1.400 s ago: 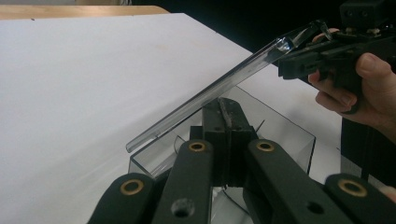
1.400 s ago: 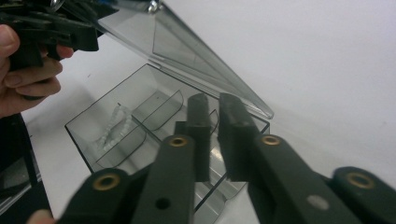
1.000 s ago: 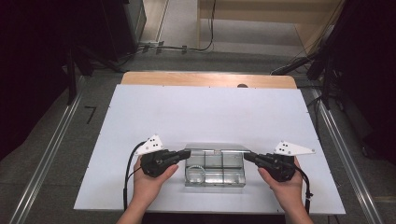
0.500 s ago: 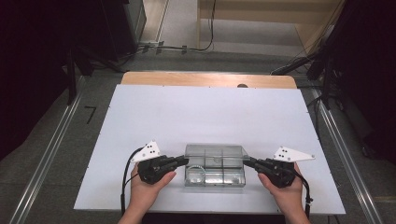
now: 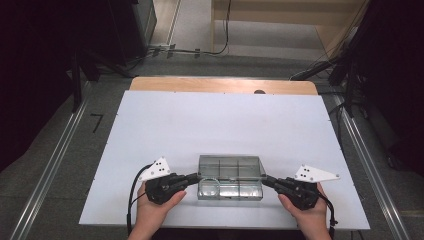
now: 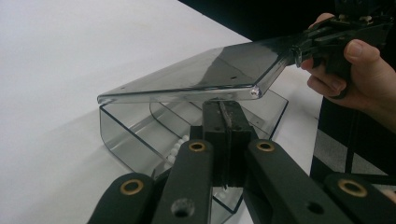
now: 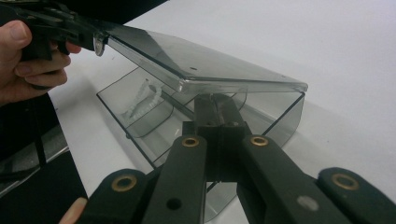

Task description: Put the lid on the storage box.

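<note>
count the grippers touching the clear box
2: the left gripper is shut at the clear box's left end, and the right gripper is shut at its right end, by the raised lid.

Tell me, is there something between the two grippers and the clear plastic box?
Nothing visible. The left gripper and the right gripper are already at the two ends of the clear plastic box, jaws shut, and its hinged lid is tilted up above the tray.
</note>
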### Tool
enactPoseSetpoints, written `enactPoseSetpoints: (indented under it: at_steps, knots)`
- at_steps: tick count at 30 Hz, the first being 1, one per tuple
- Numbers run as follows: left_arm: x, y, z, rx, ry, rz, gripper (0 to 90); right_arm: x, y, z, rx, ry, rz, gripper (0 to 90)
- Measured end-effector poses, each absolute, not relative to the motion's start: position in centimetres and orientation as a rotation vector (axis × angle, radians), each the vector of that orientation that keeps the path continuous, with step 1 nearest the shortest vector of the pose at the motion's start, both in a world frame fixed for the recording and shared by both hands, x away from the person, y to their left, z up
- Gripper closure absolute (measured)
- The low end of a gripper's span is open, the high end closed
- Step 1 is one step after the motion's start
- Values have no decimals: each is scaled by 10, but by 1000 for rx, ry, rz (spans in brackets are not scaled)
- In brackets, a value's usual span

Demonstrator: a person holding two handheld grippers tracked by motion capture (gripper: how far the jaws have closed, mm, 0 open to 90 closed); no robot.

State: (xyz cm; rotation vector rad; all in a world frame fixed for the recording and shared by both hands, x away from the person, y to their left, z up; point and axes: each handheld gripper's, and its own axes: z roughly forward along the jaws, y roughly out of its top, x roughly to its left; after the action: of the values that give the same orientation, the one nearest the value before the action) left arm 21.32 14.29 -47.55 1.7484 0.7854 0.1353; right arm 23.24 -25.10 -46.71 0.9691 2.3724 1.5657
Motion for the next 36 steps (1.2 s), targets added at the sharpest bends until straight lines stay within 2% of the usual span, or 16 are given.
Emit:
enactPoseSetpoints:
  at_steps: [21, 36]
  knots:
    - [201, 144, -486, 1809, 804, 104, 900, 216, -255, -477, 938, 2420, 1503, 881]
    - [201, 144, -497, 1885, 812, 66, 900, 219, -260, -489, 952, 2466, 1452, 881]
